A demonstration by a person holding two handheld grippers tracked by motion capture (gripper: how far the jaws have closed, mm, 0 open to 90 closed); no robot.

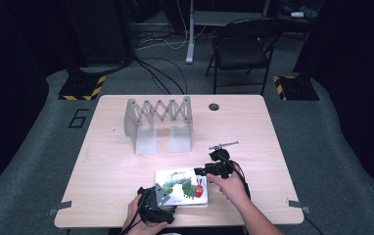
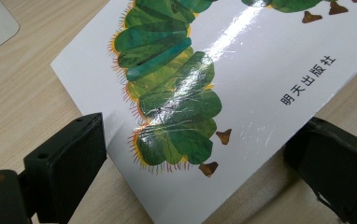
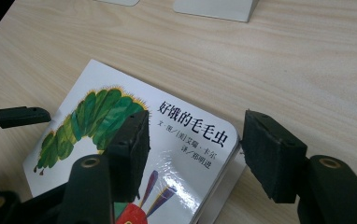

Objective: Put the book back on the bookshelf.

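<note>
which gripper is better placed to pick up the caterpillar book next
Right, probably. The right gripper has one jaw over the book's cover and one just past its edge, ready to close. The left gripper frames a corner with wide-open jaws, neither touching it.

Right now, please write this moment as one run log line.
book: flat on table | left gripper: open, straddling corner | right gripper: open at edge

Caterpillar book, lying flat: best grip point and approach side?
Probably the book's near right corner, from the right. It lies flat on the table, so only the edges offer thickness. The right gripper already straddles that rounded corner, one jaw above the cover and one past the edge, where the thick block of pages shows.
</note>
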